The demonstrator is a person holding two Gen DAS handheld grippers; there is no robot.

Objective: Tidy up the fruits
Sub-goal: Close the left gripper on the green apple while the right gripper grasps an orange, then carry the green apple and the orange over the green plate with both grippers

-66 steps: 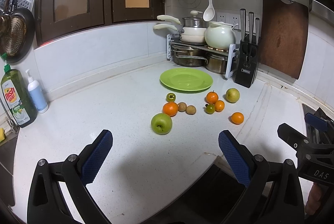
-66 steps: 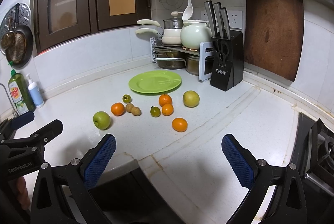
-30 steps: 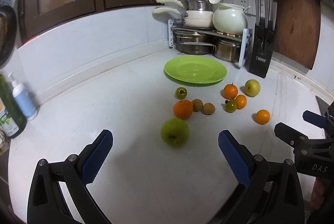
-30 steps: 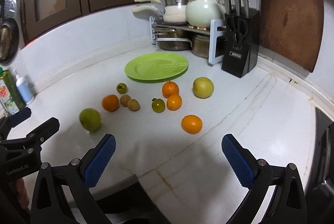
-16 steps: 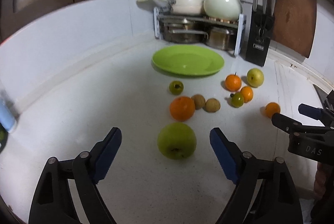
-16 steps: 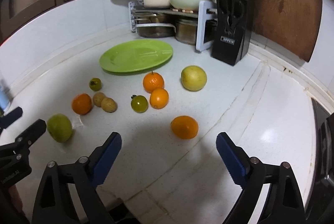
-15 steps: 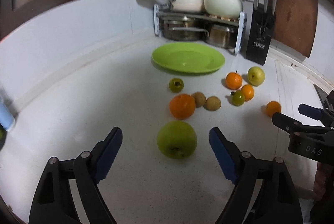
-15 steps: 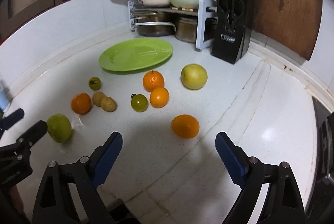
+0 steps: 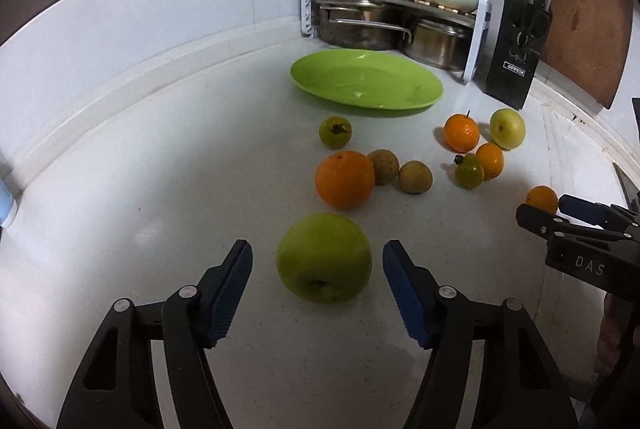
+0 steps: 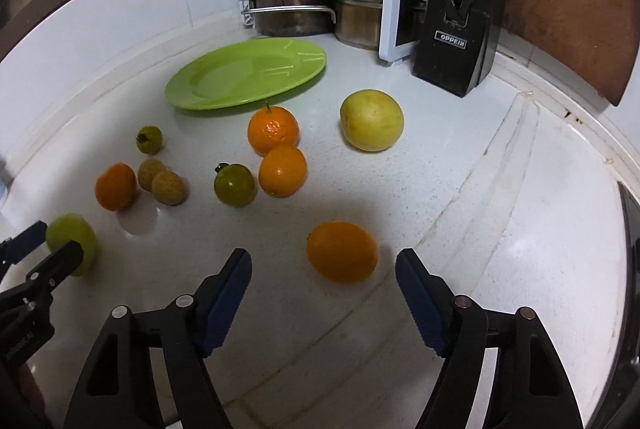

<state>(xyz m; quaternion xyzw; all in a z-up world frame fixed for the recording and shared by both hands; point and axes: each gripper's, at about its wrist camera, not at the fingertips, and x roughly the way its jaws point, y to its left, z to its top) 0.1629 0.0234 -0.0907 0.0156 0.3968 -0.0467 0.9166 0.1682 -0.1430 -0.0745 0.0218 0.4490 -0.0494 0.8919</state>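
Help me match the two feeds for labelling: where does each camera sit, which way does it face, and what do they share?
Left wrist: on the left gripper, looking along the counter to the green plate; its open jaws flank the green apple, and the right gripper's tip shows at right.
Right wrist: on the right gripper, facing the same corner; open jaws around the nearest orange, left gripper's tip at left.
Shared: plate, apple, knife block, scattered fruit.

Left wrist: low over the counter, facing the plate [image 9: 366,85], close.
Right wrist: low, rightward, facing the same corner.
Shared: plate, fruit.
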